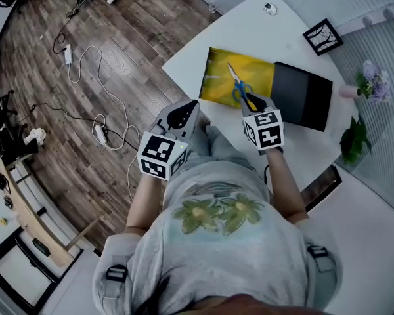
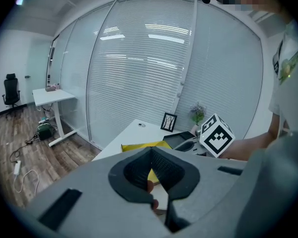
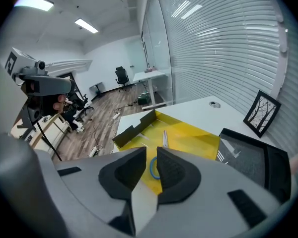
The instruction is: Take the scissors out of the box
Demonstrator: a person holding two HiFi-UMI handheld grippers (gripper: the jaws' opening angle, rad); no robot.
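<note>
Scissors (image 1: 238,84) with blue handles lie flat inside an open yellow box (image 1: 217,77) on the white table (image 1: 249,31). My right gripper (image 1: 249,102) hovers just over the handle end, its jaws a narrow gap apart and holding nothing. In the right gripper view the blue handle loop shows through that gap, and the scissors' blades (image 3: 165,139) point away across the box floor (image 3: 193,140). My left gripper (image 1: 184,113) hangs at the table's near edge, left of the box, with its jaw tips together and empty (image 2: 152,151).
A black lid (image 1: 302,94) lies right of the box. A framed picture (image 1: 323,37), lilac flowers (image 1: 374,81) and a green plant (image 1: 356,140) stand along the table's far and right side. Cables (image 1: 98,104) run over the wooden floor on the left.
</note>
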